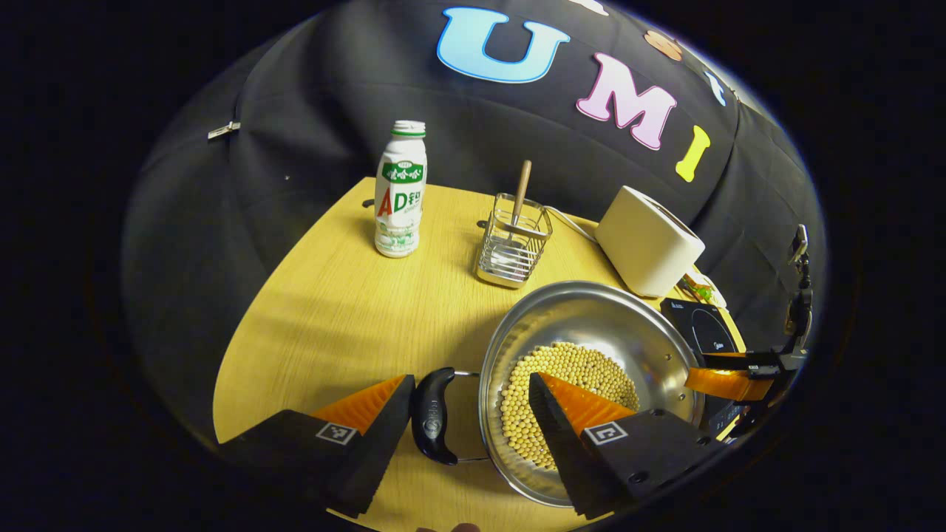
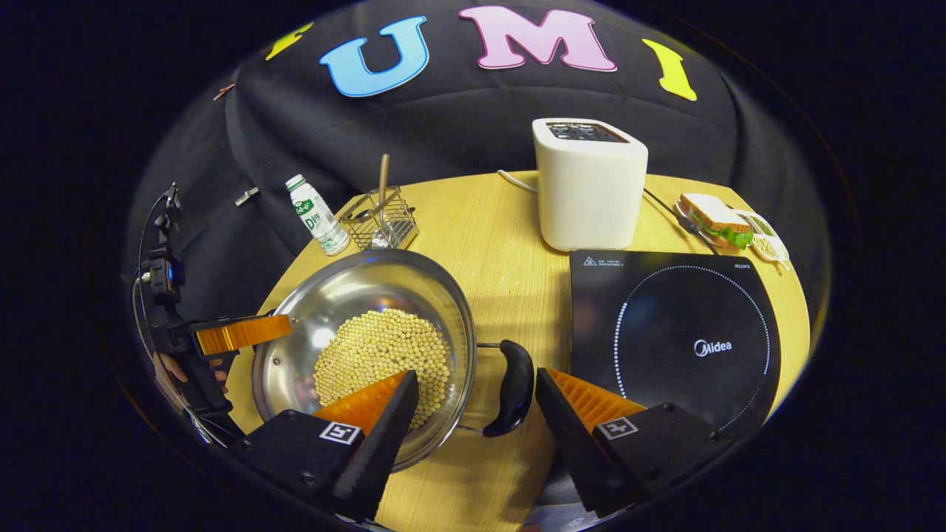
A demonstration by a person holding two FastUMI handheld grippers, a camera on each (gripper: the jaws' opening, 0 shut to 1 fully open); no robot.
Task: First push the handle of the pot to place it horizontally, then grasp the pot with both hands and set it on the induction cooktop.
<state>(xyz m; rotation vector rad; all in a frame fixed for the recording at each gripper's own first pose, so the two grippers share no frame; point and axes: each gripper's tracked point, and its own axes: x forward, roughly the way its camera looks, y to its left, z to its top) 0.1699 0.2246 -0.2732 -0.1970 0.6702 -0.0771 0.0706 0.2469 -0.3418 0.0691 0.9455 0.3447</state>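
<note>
We see the pot (image 2: 362, 325) of beans on the counter (image 2: 502, 244), beside the cooktop (image 2: 672, 332). Our left gripper (image 1: 469, 388) and right gripper (image 2: 477, 384) are both spread, each straddling a handle (image 1: 433, 415) and the rim.

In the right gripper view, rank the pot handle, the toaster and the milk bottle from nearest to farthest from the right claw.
1. Pot handle, between the right claw fingers.
2. Toaster, ahead, behind the cooktop.
3. Milk bottle, far left, by the table edge.

Left gripper (image 1: 469, 399): chunky wedge fingers, ribbed inner pads, a square coded tag on each block, screws dotting one. Right gripper (image 2: 473, 399) carries matching tags and ribbing. Thin cabling, maybe, trails off its rig at the edge.
</note>
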